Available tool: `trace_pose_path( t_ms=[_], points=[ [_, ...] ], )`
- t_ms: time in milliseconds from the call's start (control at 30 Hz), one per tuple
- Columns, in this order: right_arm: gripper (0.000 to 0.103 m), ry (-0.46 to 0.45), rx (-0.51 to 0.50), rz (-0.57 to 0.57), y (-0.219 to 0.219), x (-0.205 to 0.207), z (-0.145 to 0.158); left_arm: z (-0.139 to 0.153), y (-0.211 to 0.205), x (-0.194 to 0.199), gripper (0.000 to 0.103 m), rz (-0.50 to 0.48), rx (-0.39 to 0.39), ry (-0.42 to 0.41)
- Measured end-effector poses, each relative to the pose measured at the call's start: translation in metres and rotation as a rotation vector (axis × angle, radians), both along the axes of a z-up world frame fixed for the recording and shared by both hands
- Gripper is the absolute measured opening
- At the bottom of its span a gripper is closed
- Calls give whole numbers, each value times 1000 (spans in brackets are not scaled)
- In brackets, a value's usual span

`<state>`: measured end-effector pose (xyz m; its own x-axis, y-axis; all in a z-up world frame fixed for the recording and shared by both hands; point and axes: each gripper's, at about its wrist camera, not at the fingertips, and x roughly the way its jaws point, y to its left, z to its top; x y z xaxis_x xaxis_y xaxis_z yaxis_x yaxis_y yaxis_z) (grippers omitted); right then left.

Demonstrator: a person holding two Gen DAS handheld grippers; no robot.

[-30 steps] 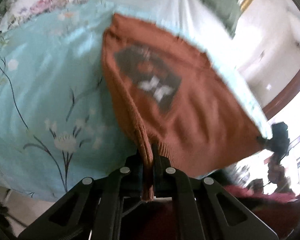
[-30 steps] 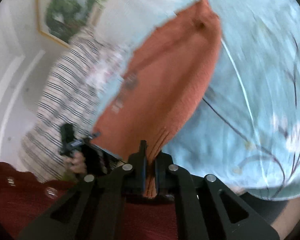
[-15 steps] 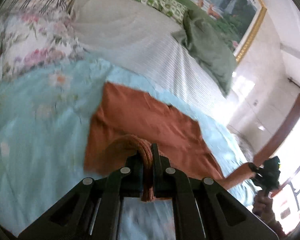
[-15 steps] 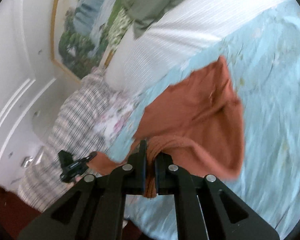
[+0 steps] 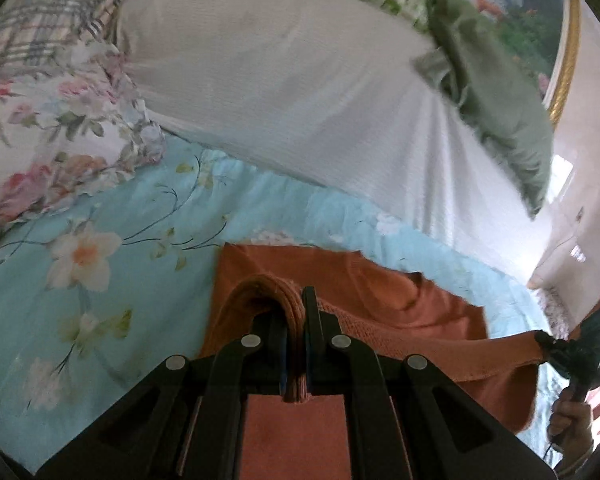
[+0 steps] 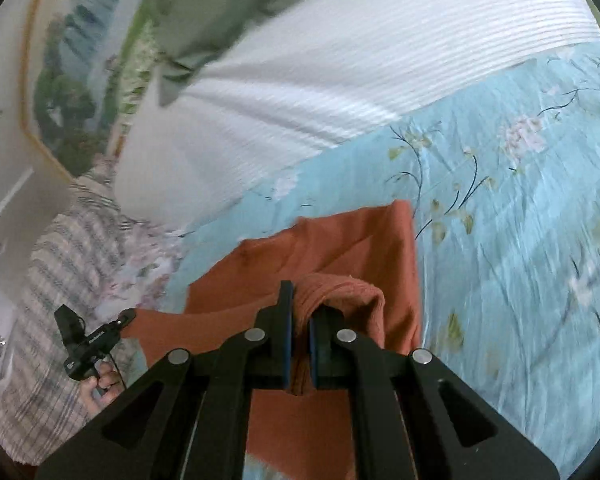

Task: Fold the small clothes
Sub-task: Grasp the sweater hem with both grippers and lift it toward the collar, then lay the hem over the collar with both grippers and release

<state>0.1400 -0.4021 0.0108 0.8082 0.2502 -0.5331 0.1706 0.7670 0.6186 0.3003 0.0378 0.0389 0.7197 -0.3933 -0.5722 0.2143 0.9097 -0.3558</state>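
Pinching a ribbed edge of the orange top (image 5: 380, 300) between both left gripper (image 5: 295, 320) fingers. Clamping another corner likewise in the right gripper (image 6: 298, 320), stretched above the blue sheet (image 5: 100, 280). No legible writing.

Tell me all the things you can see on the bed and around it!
Orange garment: one, rust orange, lying partly on the blue cover, an edge pinched at each side.
Bedcover: one, light blue with flowers, under the garment.
White bedding: one, ribbed, beyond the cover.
Green pillow: one, olive, on the white bedding.
Floral pillow: one, white with pink flowers, left.
Plaid pillow: one, behind the floral one.
Painting: one, gold frame, on the wall.
Left tongs: black, shut on the garment.
Right tongs: black, shut on the garment.
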Motion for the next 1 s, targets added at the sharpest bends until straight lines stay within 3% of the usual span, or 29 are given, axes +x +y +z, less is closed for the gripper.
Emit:
trace_pose_path(
  t_ms=[267, 333, 400, 467, 500, 533, 567, 667, 767, 833, 900, 1000],
  points=[
    [9, 194, -33, 0, -10, 58, -61, -73, -16, 67, 5, 41, 95, 152],
    [11, 260, -42, -7, -12, 65, -76, -91, -15, 78, 7, 46, 89, 209],
    [12, 253, -22, -9, -14, 63, -77, -99, -9, 82, 9, 45, 50, 237],
    [27, 220, -22, -41, -19, 51, -67, -95, -4, 75, 14, 44, 24, 241],
    [34, 189, -33, -73, -21, 41, -57, -91, -3, 69, 26, 46, 25, 236],
    [46, 159, -53, -106, -22, 30, -48, -84, -2, 57, 31, 37, 20, 215],
    [47, 126, -78, -131, -21, 19, -38, -79, -3, 46, 40, 28, 20, 198],
    [47, 59, -116, -28, 7, 6, -25, -72, -24, 11, 43, -74, 22, 174],
    [47, 108, -161, 192, 61, 13, -41, -81, -59, -12, 43, -216, 45, 200],
    [47, 177, -183, 354, 94, 24, -61, -95, -89, -17, 43, -305, 113, 238],
    [44, 267, -266, 384, 107, 36, -78, -102, -105, -13, 42, -309, 209, 225],
    [44, 271, -261, 310, 82, 52, -79, -105, -110, 12, 42, -301, 256, 234]
  ],
)
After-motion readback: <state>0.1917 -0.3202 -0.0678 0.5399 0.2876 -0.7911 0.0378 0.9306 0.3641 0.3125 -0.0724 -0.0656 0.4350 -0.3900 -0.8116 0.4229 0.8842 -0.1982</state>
